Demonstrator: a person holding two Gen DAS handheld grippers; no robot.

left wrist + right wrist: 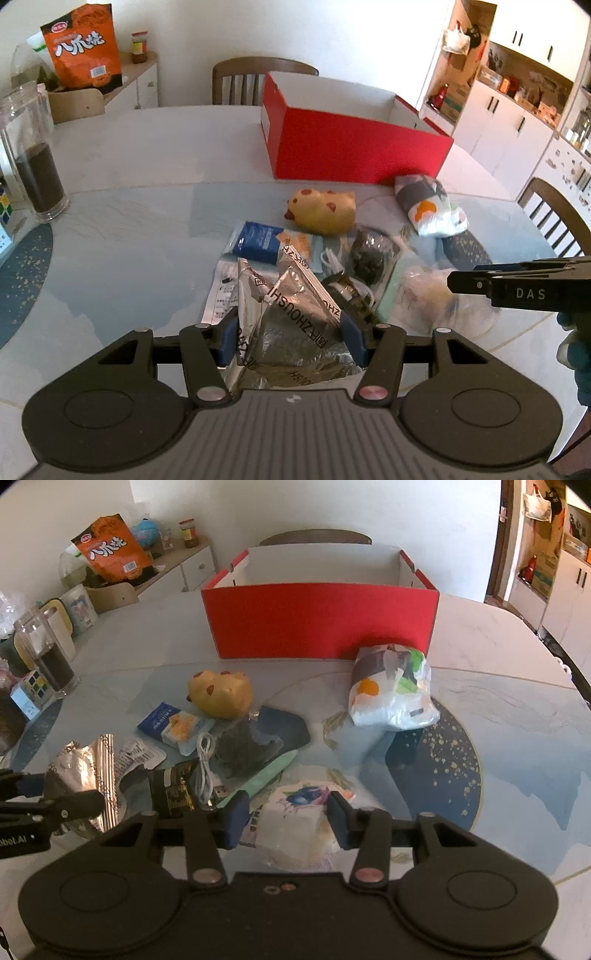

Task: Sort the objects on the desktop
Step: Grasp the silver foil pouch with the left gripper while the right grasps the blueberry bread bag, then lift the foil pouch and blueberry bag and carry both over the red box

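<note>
- Left gripper (291, 338), nearest: pads pinching crumpled silver foil wrapper (295, 314) from both sides, near edge of table (129, 184). Keep that pinch firm; foil is slick and likely to crush further or slide out.
- Right gripper (284, 821), beside it: pads pressed against white blueberry-print packet (295, 827); soft, so probably best carried level to stop it sagging free.
- Between grippers, on the table: dark jar (173, 794), white cable (205, 766), mint-green strip (266, 779), dark clear bag (243, 751). Lift straight up first, clear of cable loops, before any travel.
- Further in, mid-table: blue-and-orange sachet (171, 723), yellow spotted toy (221, 694), printed wrapped bundle (391, 694) lying just before the box's right end.
- Far side of table: open red box (321, 620), inside appearing empty, presumably the destination. Pass over toy and bundle with height to spare, cross the front wall, then release low inside, one hand at a time to avoid a clash.
- Left edge of table: glass jar of dark powder (37, 173), well apart from the carry path; worth avoiding on any swing.
</note>
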